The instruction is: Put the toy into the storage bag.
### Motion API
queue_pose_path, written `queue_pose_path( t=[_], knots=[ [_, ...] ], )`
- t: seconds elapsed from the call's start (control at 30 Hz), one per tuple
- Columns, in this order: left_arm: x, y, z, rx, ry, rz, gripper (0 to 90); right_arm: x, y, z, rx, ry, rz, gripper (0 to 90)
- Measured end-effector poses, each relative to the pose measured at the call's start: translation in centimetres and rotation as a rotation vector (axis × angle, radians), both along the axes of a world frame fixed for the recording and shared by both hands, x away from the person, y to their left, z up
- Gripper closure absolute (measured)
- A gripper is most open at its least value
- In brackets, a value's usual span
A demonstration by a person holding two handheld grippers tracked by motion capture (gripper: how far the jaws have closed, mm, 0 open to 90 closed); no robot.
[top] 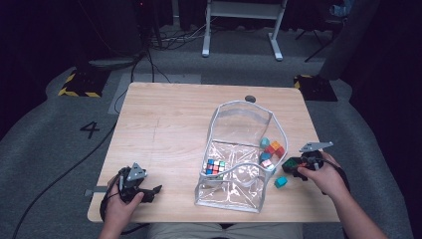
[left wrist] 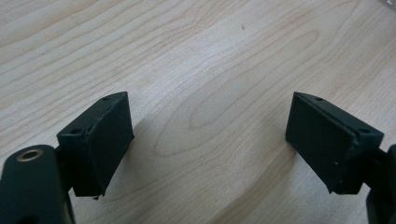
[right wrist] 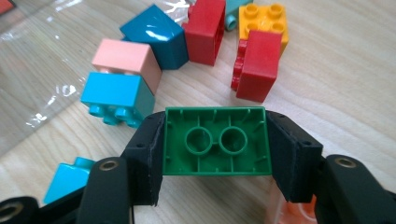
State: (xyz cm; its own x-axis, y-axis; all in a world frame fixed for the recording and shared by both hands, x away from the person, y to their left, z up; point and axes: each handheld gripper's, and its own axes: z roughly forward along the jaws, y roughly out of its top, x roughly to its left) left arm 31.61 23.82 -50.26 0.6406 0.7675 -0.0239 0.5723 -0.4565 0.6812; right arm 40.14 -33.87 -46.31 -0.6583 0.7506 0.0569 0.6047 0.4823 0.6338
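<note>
A green brick [right wrist: 215, 142] lies with its hollow underside toward the camera, clamped between the black pads of my right gripper [right wrist: 215, 156]. In the high view that gripper [top: 291, 166] sits at the table's right side, just right of a clear plastic bag [top: 244, 112]. My left gripper [left wrist: 208, 140] rests low over bare wood, jaws wide apart with nothing between them. From above, the left gripper [top: 154, 191] is near the front left edge.
Loose bricks lie beyond the green one: two red bricks [right wrist: 257, 65], an orange [right wrist: 264, 18], a pink [right wrist: 126, 58], a light blue [right wrist: 116, 98] and a dark teal brick [right wrist: 156, 37]. A colour cube [top: 215, 167] sits inside the bag. A teal brick [top: 281, 181] lies nearer the front.
</note>
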Motion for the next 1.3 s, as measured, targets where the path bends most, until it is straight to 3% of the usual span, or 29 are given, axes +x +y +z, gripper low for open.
queue_pose_path(
  t=[0.43,0.83,1.3],
  knots=[
    [0.0,0.0,0.0,0.000,-0.001,0.001,15.1,-0.4,-0.6,4.9,0.051,-0.039,0.017,43.2],
    [0.0,0.0,0.0,0.000,-0.002,0.003,15.1,-0.1,-1.2,9.9,0.065,-0.097,0.045,43.2],
    [0.0,0.0,0.0,-0.001,-0.001,0.002,15.0,-0.1,-0.4,15.3,0.084,-0.144,0.071,43.2]
  ],
)
